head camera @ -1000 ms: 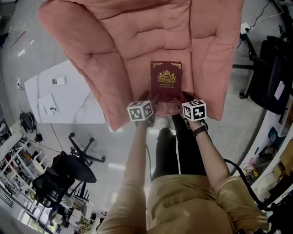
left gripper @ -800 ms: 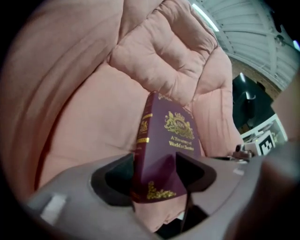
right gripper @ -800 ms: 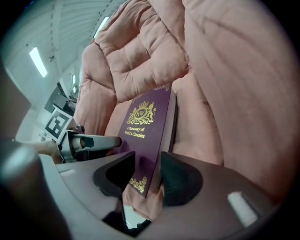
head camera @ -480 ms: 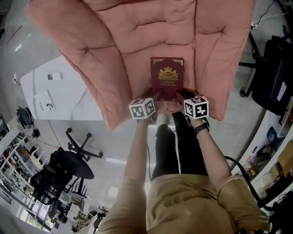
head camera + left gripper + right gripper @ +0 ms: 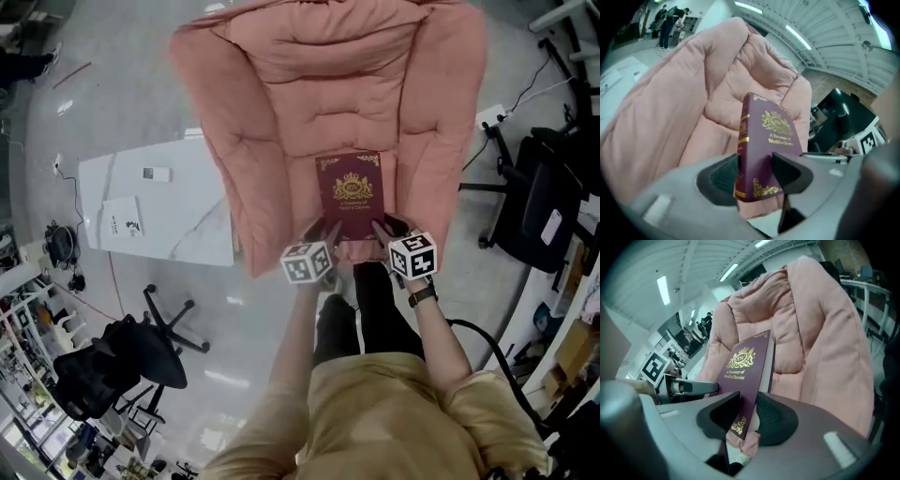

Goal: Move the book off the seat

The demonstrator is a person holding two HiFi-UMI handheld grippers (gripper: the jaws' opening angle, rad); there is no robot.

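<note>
A maroon book [image 5: 352, 192] with gold print is held over the seat of a pink padded armchair [image 5: 281, 122], its far end tilted toward the backrest. My left gripper [image 5: 328, 232] grips the near left corner at the spine; its jaws have just been closing and its pads press both covers of the book [image 5: 766, 145]. My right gripper [image 5: 380, 229] holds the near right corner, its jaws also having just closed on the book [image 5: 745, 366]. Pink cushion fabric shows just under the book's near edge in both gripper views.
A low white table [image 5: 159, 202] with a booklet and a small card stands left of the armchair. Black office chairs stand at the lower left [image 5: 112, 375] and at the right [image 5: 539, 206]. The person's legs are right in front of the seat edge.
Both grippers closed on the book's near corners and rose with it; the book has come up off the seat cushion. The armchair now looks smaller and farther below.
</note>
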